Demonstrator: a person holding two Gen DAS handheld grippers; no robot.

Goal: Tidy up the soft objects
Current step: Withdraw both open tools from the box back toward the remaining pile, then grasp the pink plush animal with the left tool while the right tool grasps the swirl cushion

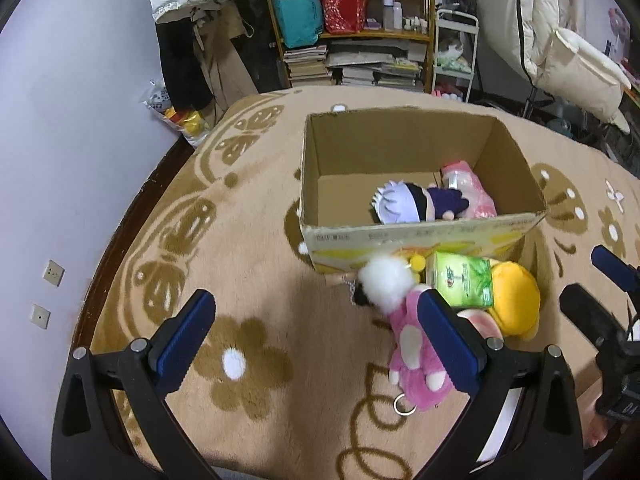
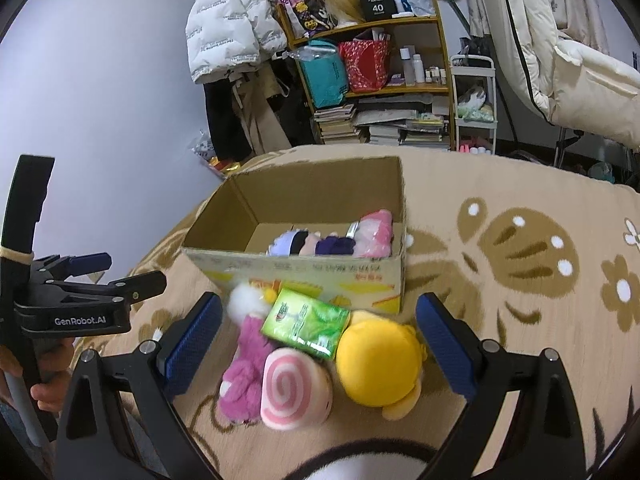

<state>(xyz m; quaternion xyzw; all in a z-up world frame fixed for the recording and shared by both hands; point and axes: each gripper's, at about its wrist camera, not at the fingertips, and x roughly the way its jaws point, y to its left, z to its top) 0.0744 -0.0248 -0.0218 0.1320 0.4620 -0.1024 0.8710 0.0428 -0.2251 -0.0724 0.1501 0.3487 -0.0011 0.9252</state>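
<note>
A beige blanket point(image 2: 500, 184) with brown flower and butterfly prints is spread over what looks like a bed, and everything is laid out on it. Nearest the cameras, both grippers are held above the blanket with nothing gripped: the right gripper point(image 2: 320, 344) has its fingers spread wide around the little pile, and the left gripper point(image 1: 316, 336) is spread just as wide, off to the pile's left.

The pile is bunched just in front of the box, probably so it can be reached quickly: a pink swirl cushion point(image 2: 294, 388), a fuzzy pink plush point(image 2: 248, 364) with a white pompom point(image 2: 246, 302), a yellow plush point(image 2: 378, 360), and a green tissue pack point(image 2: 306, 322) lying on top.

Right behind them the cardboard box point(image 2: 304, 272) is left open as the drop spot. A doll with pale hair and dark clothes point(image 1: 416, 202) and a pink wrapped item point(image 1: 470, 188) are already tucked against its right side, so roughly four things remain outside.

Farther back, a cluttered bookshelf point(image 2: 384, 92) and hanging jackets point(image 2: 224, 20) can be seen by the wall.
</note>
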